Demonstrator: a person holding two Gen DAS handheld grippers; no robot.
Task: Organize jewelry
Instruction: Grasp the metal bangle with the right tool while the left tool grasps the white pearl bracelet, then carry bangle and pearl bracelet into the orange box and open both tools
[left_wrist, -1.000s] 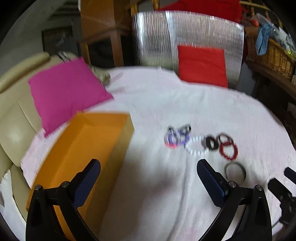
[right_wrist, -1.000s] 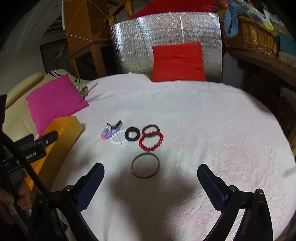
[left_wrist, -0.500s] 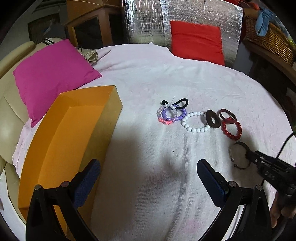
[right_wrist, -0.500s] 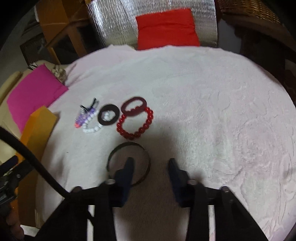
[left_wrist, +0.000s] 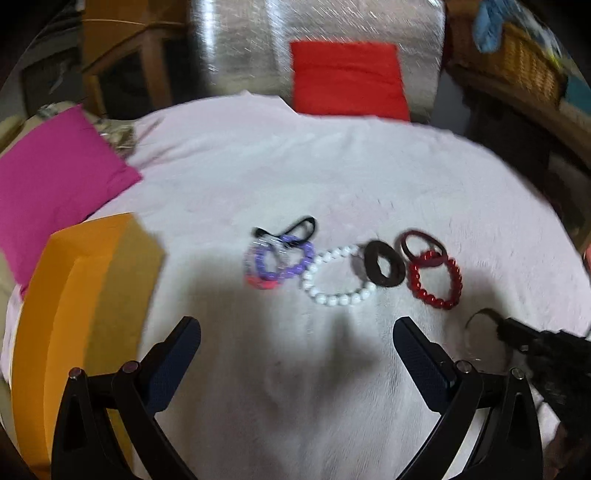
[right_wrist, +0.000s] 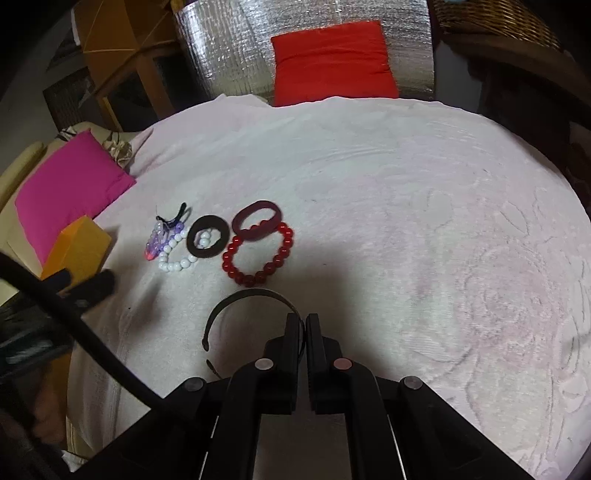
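Right hand-held gripper (right_wrist: 303, 326) clamps the thin dark bangle (right_wrist: 240, 299).

Colours: pale pink embossed-floral tablecloth (right_wrist: 424, 229). Orange box (left_wrist: 81, 295) lower left. Red bead bracelet (right_wrist: 258, 254), white bead bracelet (left_wrist: 338, 277), purple bead bracelet (left_wrist: 277, 258), maroon bangle (right_wrist: 257, 220), dark brown ring (right_wrist: 206, 236), thin black bangle (right_wrist: 240, 299). Magenta cushion (right_wrist: 70, 184) left, red cushion (right_wrist: 332, 55) top centre.

The right half of the pink blanket (right_wrist: 424, 206) lies bare, giving open passage from the near edge to the far edge. Toward the left, a row of bracelets (right_wrist: 258, 254) crosses the middle. The orange box (left_wrist: 85, 317) blocks the near left edge, with the magenta cushion (right_wrist: 70, 188) behind it. A red cushion (right_wrist: 332, 62) stands at the far edge.
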